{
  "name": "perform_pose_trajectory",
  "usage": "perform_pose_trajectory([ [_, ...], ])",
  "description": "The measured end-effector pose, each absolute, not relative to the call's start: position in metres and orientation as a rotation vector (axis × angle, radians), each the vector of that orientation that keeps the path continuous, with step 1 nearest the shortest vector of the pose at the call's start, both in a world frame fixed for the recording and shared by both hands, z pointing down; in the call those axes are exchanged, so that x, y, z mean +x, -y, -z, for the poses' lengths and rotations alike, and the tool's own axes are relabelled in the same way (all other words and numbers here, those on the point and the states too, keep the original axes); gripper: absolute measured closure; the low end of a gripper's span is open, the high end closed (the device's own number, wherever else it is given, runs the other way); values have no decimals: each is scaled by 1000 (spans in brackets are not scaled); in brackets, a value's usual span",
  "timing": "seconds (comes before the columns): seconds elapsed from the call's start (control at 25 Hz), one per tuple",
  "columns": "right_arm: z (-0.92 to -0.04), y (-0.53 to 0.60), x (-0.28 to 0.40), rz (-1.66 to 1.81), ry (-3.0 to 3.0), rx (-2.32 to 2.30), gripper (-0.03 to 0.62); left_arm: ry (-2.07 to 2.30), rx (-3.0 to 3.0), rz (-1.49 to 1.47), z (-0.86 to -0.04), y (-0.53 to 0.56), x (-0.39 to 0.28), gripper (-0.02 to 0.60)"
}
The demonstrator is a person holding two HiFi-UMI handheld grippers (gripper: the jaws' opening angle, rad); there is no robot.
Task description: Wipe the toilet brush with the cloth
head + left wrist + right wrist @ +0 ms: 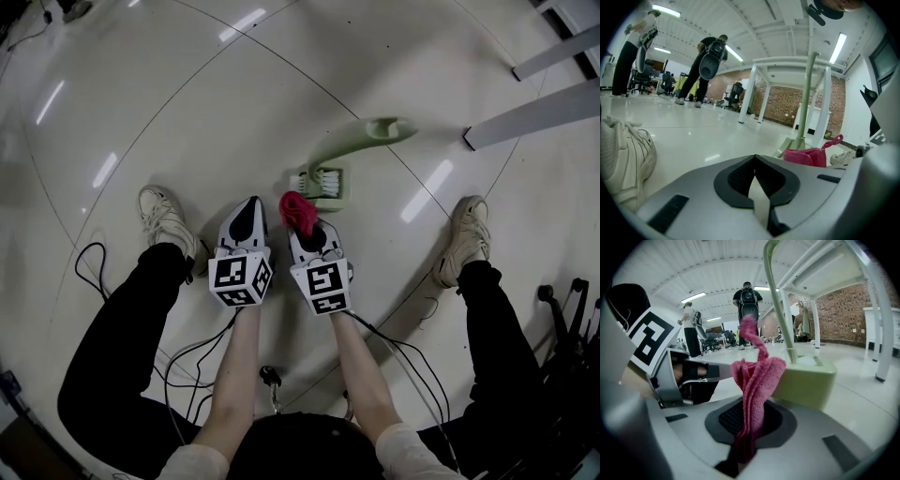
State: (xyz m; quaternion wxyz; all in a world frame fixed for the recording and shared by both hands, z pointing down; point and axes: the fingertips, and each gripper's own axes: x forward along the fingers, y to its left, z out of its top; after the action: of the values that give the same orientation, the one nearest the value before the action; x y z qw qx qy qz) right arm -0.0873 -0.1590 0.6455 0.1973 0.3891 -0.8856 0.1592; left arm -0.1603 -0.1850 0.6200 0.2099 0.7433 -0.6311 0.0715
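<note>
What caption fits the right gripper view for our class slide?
Right gripper shut on a pink cloth, near the green toilet brush on a glossy floor.

Grippers: two, left gripper (249,208) and right gripper (307,229). Marker cubes: two, left cube (241,277) and right cube (323,287). Cloth (298,212): one, pink. Toilet brush (349,142): one, pale green. Shoes: two, light-coloured, left shoe (164,217) and right shoe (466,239). Bare forearms: two. Black trouser legs: two. People standing in the background of the left gripper view: two, first person (628,51) and second person (708,61). Black cables (94,267) on the floor (187,94): several, exact number can't be told.
</note>
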Motion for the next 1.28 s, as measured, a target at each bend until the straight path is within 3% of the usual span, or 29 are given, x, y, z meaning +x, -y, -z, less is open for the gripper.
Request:
perform_pose_trajectory([
  [0.6,-646,167,57,-596,2280,1535,562,1545,2291,-155,-595,193,-82,577],
  [1.04,-645,168,38,-641,2313,1490,562,1174,2567,-198,-589,179,-44,572],
  [1.16,-643,172,35,-637,2322,1482,562,1072,2661,-304,-593,173,-35,462],
  [1.28,-642,173,35,-631,2331,1468,562,1028,2687,-359,-600,177,-28,459],
])
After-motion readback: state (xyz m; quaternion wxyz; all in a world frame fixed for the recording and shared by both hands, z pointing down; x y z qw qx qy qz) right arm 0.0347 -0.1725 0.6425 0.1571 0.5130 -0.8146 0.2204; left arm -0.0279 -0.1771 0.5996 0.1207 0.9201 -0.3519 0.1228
